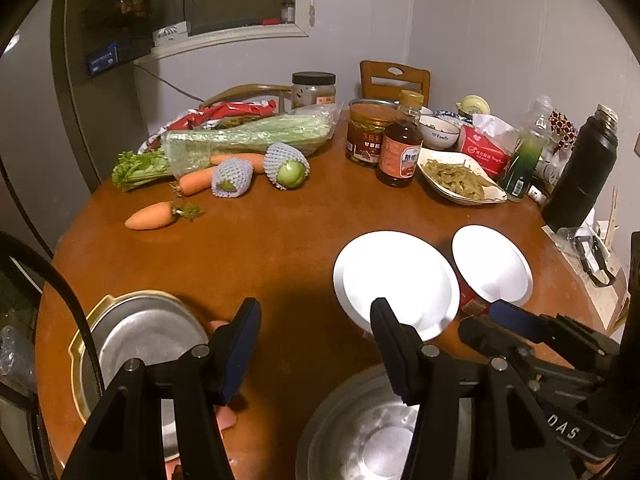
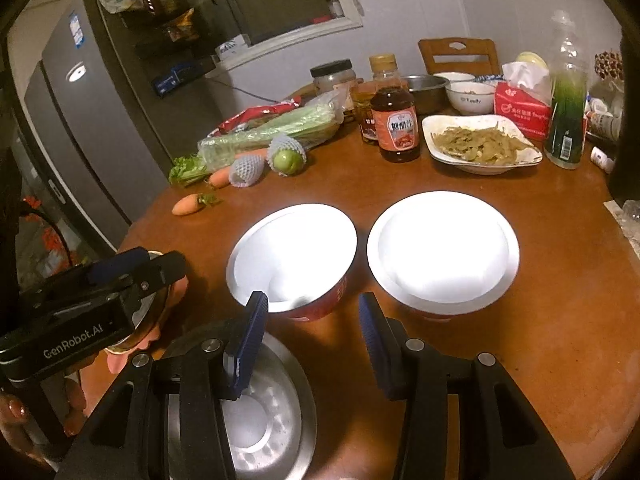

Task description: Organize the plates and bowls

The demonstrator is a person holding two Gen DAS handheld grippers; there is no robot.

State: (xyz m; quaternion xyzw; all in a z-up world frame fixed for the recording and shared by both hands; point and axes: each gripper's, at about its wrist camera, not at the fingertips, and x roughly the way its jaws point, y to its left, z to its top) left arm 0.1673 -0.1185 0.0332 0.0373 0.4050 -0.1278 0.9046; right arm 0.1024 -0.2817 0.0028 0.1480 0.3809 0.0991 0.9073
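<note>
Two red bowls with white insides stand side by side on the round wooden table: the left bowl and the right bowl. A steel bowl sits at the near edge, below both grippers. A gold-rimmed steel pot stands at the near left. My left gripper is open over bare table between the pot and the left red bowl. My right gripper is open just short of the two red bowls, with nothing between its pads.
Further back lie carrots, celery and netted fruit. Jars, a sauce bottle, a dish of food, small bowls, a tissue pack and a black flask crowd the far right. A fridge stands left.
</note>
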